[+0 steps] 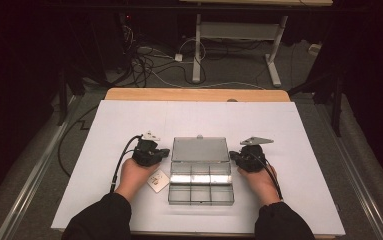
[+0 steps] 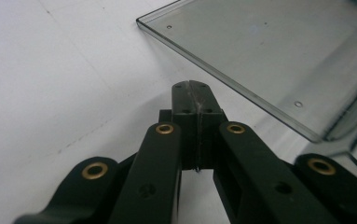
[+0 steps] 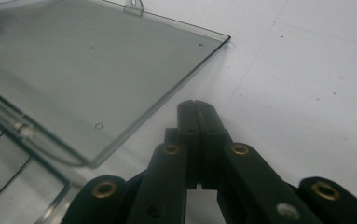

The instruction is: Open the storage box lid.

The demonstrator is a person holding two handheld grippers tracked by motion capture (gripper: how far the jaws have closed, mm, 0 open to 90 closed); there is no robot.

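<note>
Nearest the high camera, two dark sleeves come in from the bottom edge, forearms angled inward toward the middle of the white table [image 1: 289, 130]. The left hand [image 1: 136, 172] lies low on the surface with its knuckles forward, and just beside it sits a small pale card [image 1: 158, 180], too small to read. The right hand [image 1: 259, 177] mirrors that pose on the other side.

Between the hands lies a clear plastic compartment box [image 1: 200, 189], its tray split into small sections, apparently empty, though glare makes that hard to judge. Its lid [image 1: 200, 149] is folded back flat on the table beyond the tray.

The left gripper [image 1: 165, 152] points at the lid's left edge; in the left gripper view its jaws are pressed together with nothing between them, the tips just short of the lid's rim [image 2: 241, 88]. The right gripper [image 1: 235, 155] faces the lid's right edge, jaws likewise closed and empty, close beside the lid's corner [image 3: 167, 98]. A cable trails back from each gripper.
</note>
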